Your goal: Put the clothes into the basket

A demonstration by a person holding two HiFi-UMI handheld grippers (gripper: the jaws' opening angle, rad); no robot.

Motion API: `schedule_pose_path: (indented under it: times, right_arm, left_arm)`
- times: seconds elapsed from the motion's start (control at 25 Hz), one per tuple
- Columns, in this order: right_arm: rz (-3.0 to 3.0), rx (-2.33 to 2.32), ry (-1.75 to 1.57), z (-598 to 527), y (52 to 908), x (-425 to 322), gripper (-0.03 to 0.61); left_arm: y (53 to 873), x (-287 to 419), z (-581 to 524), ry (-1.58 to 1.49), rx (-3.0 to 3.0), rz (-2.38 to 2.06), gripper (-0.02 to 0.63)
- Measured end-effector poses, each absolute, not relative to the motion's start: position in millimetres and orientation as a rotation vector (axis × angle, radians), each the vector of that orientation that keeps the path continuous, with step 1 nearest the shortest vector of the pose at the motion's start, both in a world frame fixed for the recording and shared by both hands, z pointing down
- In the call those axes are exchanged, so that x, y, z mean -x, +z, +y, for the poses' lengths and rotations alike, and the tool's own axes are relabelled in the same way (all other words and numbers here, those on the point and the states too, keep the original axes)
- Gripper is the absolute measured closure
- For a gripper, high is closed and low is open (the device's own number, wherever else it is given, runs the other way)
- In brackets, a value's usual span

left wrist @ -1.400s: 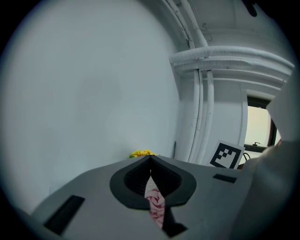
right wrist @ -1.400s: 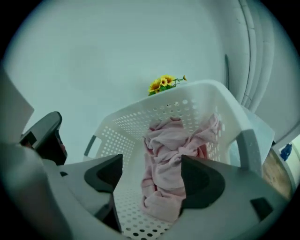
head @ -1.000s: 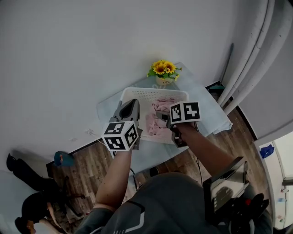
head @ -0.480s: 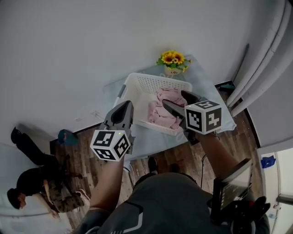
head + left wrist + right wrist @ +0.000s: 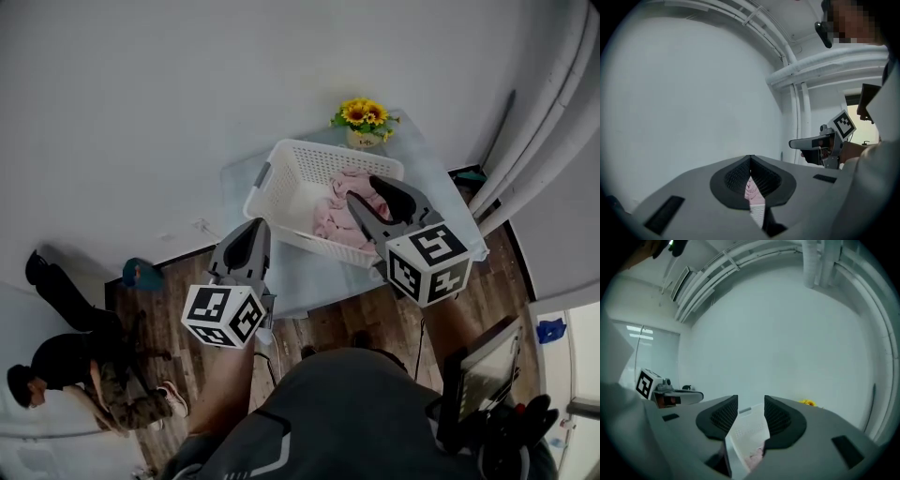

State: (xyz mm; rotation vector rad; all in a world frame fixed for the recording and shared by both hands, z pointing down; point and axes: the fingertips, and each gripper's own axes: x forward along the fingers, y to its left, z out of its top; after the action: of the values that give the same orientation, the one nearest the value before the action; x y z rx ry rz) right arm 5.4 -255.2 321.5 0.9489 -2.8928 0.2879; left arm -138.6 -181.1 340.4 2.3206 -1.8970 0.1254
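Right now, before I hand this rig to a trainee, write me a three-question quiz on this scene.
1. True or false: the pink clothes lie inside the white basket.
2. What stands beyond the basket on the table? A. sunflowers B. a kettle C. a desk lamp
3. Fill in: the jaws of the left gripper stand ____ (apart or together).

Key: 1 true. 2 A. 3 together, with nothing held between them.
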Motion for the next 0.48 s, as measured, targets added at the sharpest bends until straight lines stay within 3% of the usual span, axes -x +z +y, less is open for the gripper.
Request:
schedule_pose_path:
  times: [0.16, 0.36, 0.48]
  right_arm:
    - [-2.943, -0.842, 0.557, -223, 320, 20, 0.43]
    - [-2.92, -0.824, 0.402, -191, 321, 48, 0.522]
    - [-2.943, -0.799, 0.39, -178, 318, 56, 0.535]
  left_arm:
    - [326, 139, -168, 0.068, -2.364, -1.868, 0.605]
    - [324, 159, -151, 0.103, -2.369, -1.895, 0.606]
    - [328, 173, -141, 0.105, -2.354, -1.911, 0.606]
